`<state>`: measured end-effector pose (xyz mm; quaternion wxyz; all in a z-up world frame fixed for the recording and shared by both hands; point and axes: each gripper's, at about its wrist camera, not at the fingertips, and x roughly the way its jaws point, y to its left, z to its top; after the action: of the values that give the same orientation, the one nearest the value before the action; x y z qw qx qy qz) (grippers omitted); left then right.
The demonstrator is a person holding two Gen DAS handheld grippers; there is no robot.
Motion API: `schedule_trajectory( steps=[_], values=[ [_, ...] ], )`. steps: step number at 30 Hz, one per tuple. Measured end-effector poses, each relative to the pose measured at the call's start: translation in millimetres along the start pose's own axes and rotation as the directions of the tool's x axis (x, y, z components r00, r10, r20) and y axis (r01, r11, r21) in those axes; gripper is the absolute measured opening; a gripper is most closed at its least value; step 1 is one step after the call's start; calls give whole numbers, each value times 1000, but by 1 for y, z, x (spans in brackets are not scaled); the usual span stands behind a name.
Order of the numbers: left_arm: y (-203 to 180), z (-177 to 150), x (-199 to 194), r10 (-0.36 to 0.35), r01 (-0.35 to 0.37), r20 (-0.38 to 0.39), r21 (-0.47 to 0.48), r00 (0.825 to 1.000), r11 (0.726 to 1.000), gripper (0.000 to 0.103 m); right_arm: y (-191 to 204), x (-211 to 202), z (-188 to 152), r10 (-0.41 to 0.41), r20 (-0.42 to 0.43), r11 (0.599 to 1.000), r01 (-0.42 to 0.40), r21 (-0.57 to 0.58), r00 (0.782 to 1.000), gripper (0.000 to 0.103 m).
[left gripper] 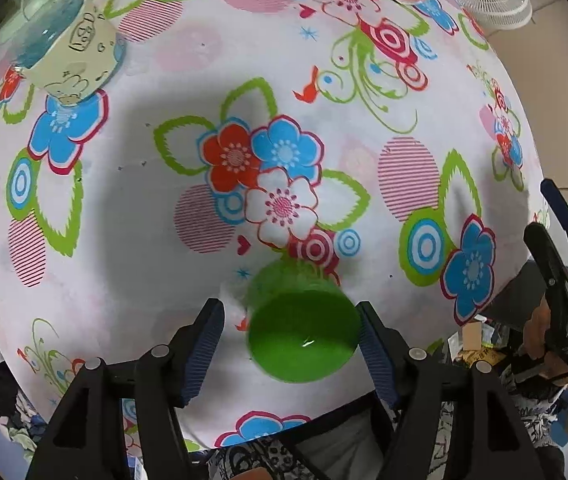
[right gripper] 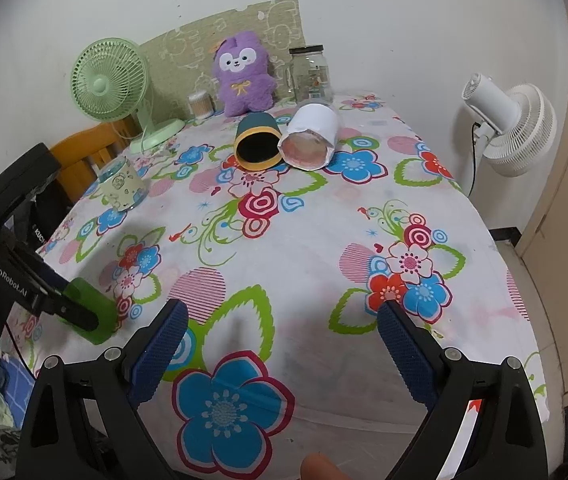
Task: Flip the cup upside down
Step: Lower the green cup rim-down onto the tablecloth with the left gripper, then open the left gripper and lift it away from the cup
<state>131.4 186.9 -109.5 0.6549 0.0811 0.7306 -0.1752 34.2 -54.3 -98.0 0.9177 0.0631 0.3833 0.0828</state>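
The left gripper [left gripper: 290, 344] is standing spread around the green cup [left gripper: 304, 332], base up near the table's [right gripper: 304, 248] near-left edge, apparently releasing it after the flip. The right gripper [right gripper: 284, 344] is idling open, holding nothing.

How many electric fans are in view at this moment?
2. A green fan stands at the table's far left corner; a white fan stands off the table's right side. Others may be out of frame.
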Motion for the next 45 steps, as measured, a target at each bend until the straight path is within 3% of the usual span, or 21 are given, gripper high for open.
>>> schedule_trajectory(
  steps=[7,15,19,27,35,40,45],
  values=[
    [14,7,-16,-12,12,28,13,1000,1000,73,5,0,0,4,-2,1000,-4,-11,1000,97],
    [10,5,-22,-18,17,43,30,999,999,73,19,0,0,26,-16,998,-27,-49,1000,97],
    [8,3,-26,-16,14,55,28,998,999,74,31,5,-3,76,-55,992,-81,-97,996,97],
    [-2,0,-21,-16,15,72,16,997,1000,74,43,8,-7,82,-71,988,-91,-128,994,97],
    [0,-12,-39,-18,16,132,18,991,1000,74,58,9,-6,88,-81,981,-101,-168,993,97],
    [3,-22,-48,-14,11,195,15,981,1000,74,69,5,-1,85,-70,977,-96,-188,994,97],
    [6,-33,-57,4,-8,293,10,956,1000,77,82,3,5,82,-57,974,-92,-208,995,97]
  ],
)
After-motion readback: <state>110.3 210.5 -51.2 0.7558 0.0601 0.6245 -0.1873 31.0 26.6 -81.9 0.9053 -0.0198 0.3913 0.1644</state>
